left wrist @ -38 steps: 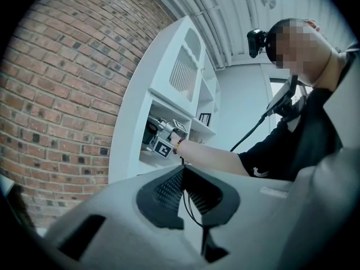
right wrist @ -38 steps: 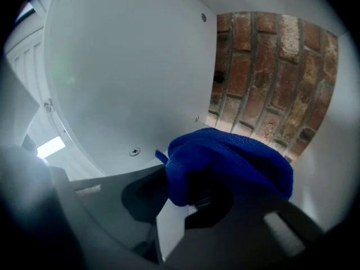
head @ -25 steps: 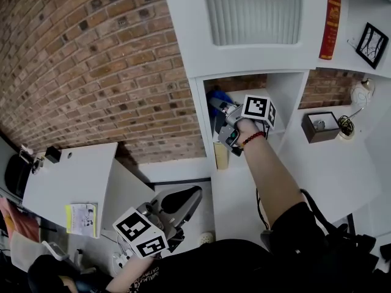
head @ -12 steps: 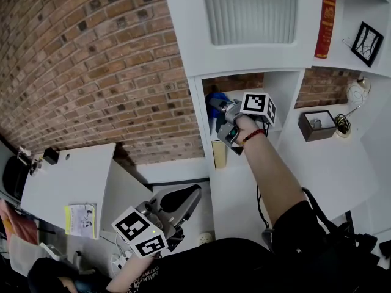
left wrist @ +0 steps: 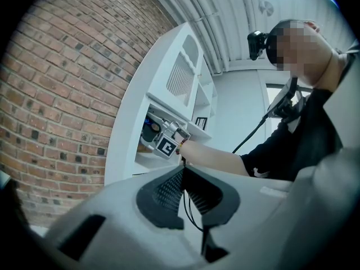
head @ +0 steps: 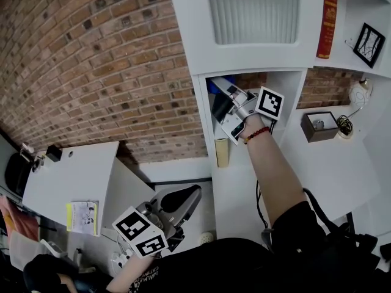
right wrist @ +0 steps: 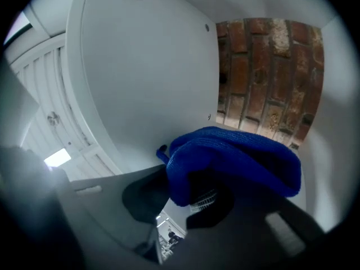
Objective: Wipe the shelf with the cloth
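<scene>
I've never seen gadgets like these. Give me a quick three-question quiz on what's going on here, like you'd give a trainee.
1. Pick one: the cloth clamped in the right gripper is A red, B blue, C white.
2. True or false: the left gripper grips a cloth too.
3. Fill in: the shelf compartment's back wall is ____.
Key: 1 B. 2 False; its jaws are shut on nothing. 3 Brick.

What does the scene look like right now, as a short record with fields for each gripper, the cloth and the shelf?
right gripper: shut on blue knitted cloth
left gripper: shut, empty, held low, away from the shelf
cloth position: inside white shelf compartment, by its left side wall; contact unclear
compartment back: brick wall
</scene>
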A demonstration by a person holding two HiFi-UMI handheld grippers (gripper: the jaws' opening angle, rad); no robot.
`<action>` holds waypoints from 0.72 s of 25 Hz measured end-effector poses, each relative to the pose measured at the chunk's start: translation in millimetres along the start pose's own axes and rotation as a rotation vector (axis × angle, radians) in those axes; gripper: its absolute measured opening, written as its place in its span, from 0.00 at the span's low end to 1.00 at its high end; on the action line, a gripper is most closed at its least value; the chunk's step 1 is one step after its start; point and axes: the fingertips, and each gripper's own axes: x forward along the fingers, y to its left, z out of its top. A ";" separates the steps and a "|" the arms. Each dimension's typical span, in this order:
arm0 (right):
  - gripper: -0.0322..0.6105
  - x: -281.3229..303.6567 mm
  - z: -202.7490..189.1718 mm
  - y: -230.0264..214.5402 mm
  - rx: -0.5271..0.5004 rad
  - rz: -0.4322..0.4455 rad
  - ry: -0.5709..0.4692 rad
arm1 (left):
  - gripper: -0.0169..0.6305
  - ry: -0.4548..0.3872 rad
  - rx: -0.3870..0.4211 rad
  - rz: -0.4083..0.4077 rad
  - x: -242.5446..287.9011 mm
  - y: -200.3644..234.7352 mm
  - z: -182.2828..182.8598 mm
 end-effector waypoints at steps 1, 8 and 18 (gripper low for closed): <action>0.13 0.7 -3.2 1.5 -0.019 0.001 0.018 | 0.02 0.001 0.000 0.001 -0.6 -0.5 0.1; 0.13 -15.9 -18.5 -31.9 -0.035 -0.154 0.075 | 0.02 0.002 0.001 0.007 -2.7 -4.4 -1.1; 0.13 -64.9 -57.9 -96.5 0.089 -0.465 0.151 | 0.02 0.014 0.014 -0.004 3.2 -15.8 -3.8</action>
